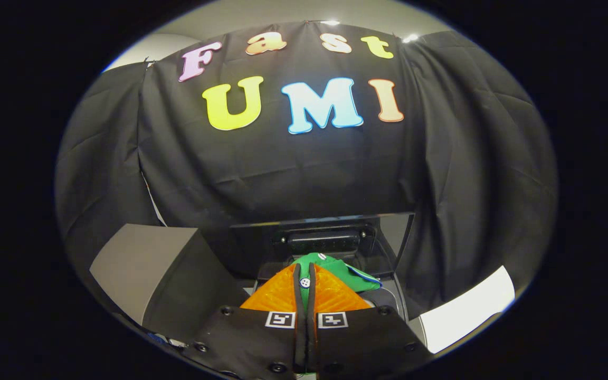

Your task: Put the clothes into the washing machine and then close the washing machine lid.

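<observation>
While the gripper [304,285] points toward the booth's black cloth wall [293,174], its two fingers stand pressed almost together, clenched on a green garment [343,272] — a thin strip of the fabric, with a white button on it, shows in the narrow gap between them. Most of the garment bunches just ahead of the fingertips and spills to their right, hanging above the washing machine [383,301], whose dark raised lid [330,240] stands upright just beyond. Left of the fingers sits a grey box [145,264] — near the machine's side.
</observation>
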Motion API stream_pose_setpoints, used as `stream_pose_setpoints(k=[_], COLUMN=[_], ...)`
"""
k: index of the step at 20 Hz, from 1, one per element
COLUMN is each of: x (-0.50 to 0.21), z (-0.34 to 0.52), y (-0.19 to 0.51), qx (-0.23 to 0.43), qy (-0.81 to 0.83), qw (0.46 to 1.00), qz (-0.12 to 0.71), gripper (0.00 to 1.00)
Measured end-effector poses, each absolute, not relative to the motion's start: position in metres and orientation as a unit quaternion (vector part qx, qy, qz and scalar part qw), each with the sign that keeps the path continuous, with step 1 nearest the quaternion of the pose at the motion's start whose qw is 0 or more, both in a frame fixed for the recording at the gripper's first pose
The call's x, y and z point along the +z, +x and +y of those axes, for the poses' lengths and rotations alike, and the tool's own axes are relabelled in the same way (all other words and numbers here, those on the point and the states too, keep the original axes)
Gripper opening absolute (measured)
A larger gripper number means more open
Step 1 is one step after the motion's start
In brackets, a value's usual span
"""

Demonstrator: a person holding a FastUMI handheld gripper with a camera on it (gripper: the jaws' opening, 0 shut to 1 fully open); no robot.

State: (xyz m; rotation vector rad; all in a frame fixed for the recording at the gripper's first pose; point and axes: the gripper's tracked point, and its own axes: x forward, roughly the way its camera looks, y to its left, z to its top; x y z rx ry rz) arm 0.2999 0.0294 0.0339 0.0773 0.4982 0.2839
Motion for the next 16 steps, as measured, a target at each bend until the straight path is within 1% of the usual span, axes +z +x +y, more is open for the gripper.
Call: stream_pose_setpoints(k=[9, 16], x=[-0.049, -0.1], z=[0.037, 0.035], y=[0.317, 0.326], qx=[0.133, 0.12], qy=[0.018, 0.027], qw=[0.937, 0.921], qz=[0.321, 0.369], gripper=[0.02, 0.02])
